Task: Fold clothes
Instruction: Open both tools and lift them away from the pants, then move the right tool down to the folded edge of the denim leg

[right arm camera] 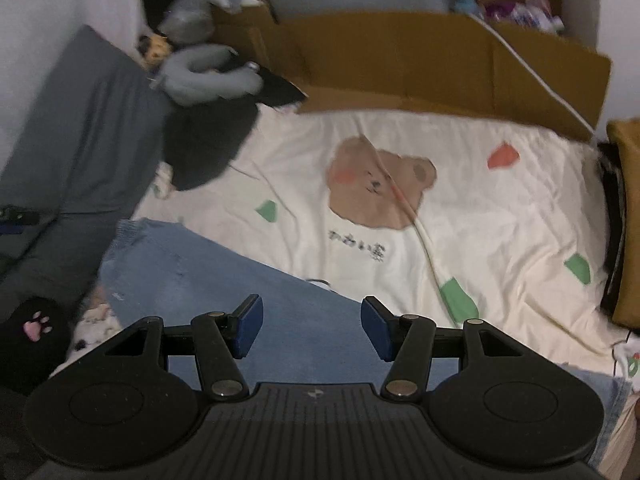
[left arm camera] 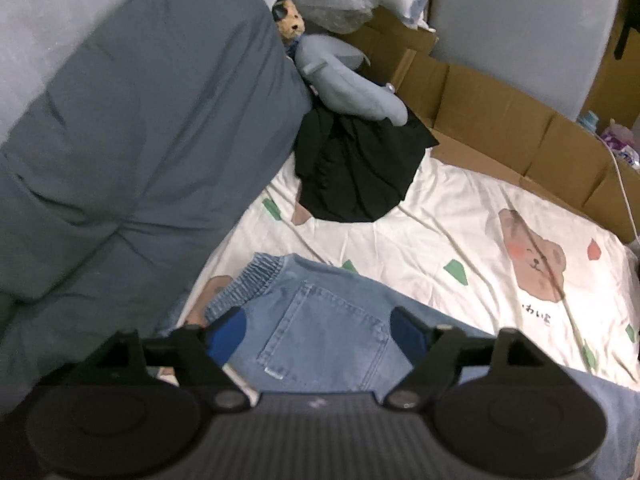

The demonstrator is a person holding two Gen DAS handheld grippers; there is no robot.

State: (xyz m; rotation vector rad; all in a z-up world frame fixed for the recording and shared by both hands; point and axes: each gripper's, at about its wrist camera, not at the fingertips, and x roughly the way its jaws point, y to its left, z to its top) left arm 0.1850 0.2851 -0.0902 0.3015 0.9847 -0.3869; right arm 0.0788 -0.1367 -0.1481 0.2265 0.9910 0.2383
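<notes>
1. The jeans [left arm camera: 320, 320] were light blue denim, with a gathered elastic waistband and a stitched back pocket showing in the left wrist view. They lay flat on a cream bedsheet [left arm camera: 460, 232] printed with brown bear faces and small green and red shapes; the sheet was creased in long soft lines.
2. A thick grey quilt [left arm camera: 140, 128] was bunched along the left of the bed, and a crumpled black garment [left arm camera: 356, 172] lay beyond the jeans, near a grey curved neck pillow [left arm camera: 344, 84]. Brown corrugated cardboard [left arm camera: 492, 128] stood along the far edge of the bed.
3. The left gripper [left arm camera: 318, 330] had its blue-padded fingers spread wide apart, holding nothing. The pocket area of the jeans lay directly beneath and between them; whether the pads touched the cloth could not be told.
4. The right gripper [right arm camera: 312, 326] was likewise spread, with nothing between its blue pads. It hung over a plain stretch of the jeans [right arm camera: 224, 280], the waistband lying away to its left.
</notes>
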